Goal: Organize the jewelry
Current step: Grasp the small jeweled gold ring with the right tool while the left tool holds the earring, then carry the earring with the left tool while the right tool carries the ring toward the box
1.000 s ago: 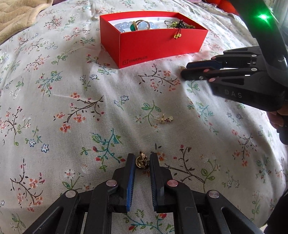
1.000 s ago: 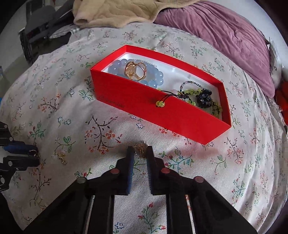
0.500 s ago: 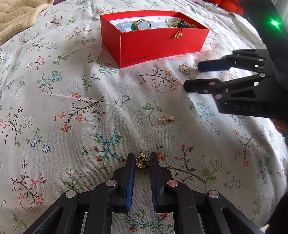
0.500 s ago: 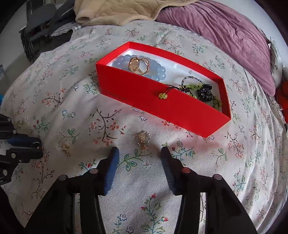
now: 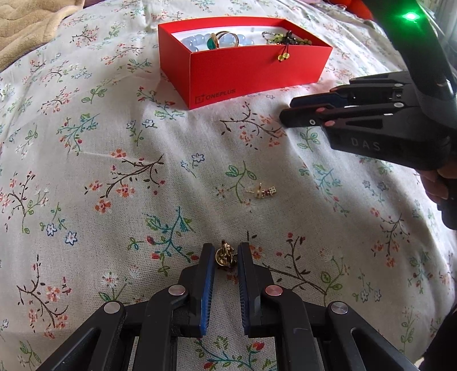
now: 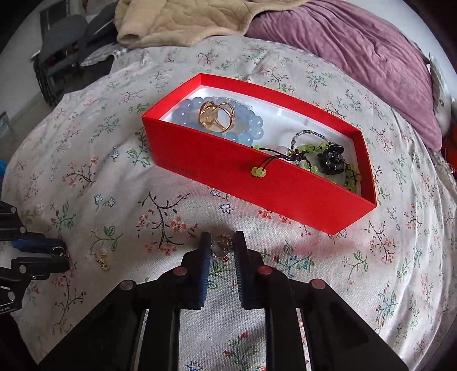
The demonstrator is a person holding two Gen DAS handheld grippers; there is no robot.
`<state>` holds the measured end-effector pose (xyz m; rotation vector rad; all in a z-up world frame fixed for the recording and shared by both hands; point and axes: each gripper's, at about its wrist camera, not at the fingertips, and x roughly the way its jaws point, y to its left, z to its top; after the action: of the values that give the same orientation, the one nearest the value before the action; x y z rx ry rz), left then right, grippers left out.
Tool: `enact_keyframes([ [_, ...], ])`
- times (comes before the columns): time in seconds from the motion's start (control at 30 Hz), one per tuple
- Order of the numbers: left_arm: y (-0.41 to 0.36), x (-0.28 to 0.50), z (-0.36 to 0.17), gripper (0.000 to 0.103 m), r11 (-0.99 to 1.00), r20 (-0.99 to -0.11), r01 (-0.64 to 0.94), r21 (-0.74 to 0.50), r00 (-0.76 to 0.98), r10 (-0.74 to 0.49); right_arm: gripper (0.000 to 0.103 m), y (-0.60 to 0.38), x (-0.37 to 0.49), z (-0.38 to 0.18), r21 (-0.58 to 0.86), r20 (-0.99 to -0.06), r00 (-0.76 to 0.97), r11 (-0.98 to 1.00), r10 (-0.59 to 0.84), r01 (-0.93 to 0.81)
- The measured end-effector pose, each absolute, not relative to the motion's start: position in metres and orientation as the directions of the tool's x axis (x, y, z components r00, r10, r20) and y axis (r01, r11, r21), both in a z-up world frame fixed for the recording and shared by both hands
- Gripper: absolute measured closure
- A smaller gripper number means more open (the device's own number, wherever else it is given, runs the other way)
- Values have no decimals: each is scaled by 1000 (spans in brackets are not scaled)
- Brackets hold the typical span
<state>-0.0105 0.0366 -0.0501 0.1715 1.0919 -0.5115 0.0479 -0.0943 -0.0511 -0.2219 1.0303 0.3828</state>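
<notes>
A red OnePlus box (image 5: 257,68) (image 6: 245,182) lies on the floral bedspread and holds a blue bead bracelet (image 6: 245,125), a gold ring (image 6: 217,117) and a green bead string (image 6: 328,159). My left gripper (image 5: 225,255) is shut on a small gold earring (image 5: 225,254) at the cloth. My right gripper (image 6: 222,245) (image 5: 288,111) is shut on a small round pearl-edged earring (image 6: 221,245) in front of the box. A gold dangle earring (image 5: 264,192) (image 6: 102,261) lies loose between the grippers.
A beige blanket (image 6: 182,20) and a purple pillow (image 6: 357,48) lie beyond the box. Dark furniture (image 6: 62,42) stands off the bed's far left. The floral bedspread (image 5: 85,171) stretches left of the box.
The right gripper, open half a second ago over the round earring, has moved down and closed around it. The left gripper stays shut on its gold earring.
</notes>
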Motion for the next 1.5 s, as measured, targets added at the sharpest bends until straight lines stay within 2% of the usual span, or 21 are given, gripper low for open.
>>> enact_keyframes([
  [0.27, 40, -12, -49, 93, 874, -879, 473, -117, 360, -312, 86, -86, 22, -28, -22, -835, 493, 882, 243, -471],
  [0.33, 40, -12, -48, 93, 874, -879, 471, -117, 360, -312, 86, -88, 18, -20, 69, -828, 458, 870, 323, -488],
  [0.43, 40, -12, -48, 93, 874, -880, 471, -115, 360, -310, 85, -99, 19, -18, 346, -794, 314, 811, 521, -471],
  [0.47, 40, -12, -48, 93, 875, -880, 471, -115, 360, -310, 85, -102, 19, -20, 373, -793, 296, 808, 533, -457],
  [0.6, 39, -12, -48, 93, 875, -880, 470, -113, 361, -308, 84, -106, 17, -34, 270, -857, 302, 863, 418, -426],
  [0.73, 40, -12, -48, 93, 875, -880, 471, -112, 361, -307, 82, -120, 17, -38, 269, -867, 303, 883, 397, -385],
  [0.93, 38, -10, -49, 93, 876, -881, 470, -111, 360, -305, 64, -138, 17, -33, 290, -857, 315, 887, 408, -361],
  [1.27, 36, -10, -49, 93, 874, -880, 474, -112, 361, -308, 64, -110, 10, -48, 156, -896, 308, 875, 321, -458],
  [1.37, 35, -11, -49, 93, 872, -880, 478, -108, 362, -308, 68, -108, 12, -53, 142, -901, 310, 880, 305, -454],
  [1.43, 35, -12, -49, 93, 872, -880, 478, -109, 361, -308, 85, -106, 13, -52, 139, -901, 307, 875, 306, -464],
  [1.5, 35, -12, -48, 93, 872, -880, 477, -112, 360, -310, 86, -103, 11, -52, 123, -903, 312, 872, 297, -474],
])
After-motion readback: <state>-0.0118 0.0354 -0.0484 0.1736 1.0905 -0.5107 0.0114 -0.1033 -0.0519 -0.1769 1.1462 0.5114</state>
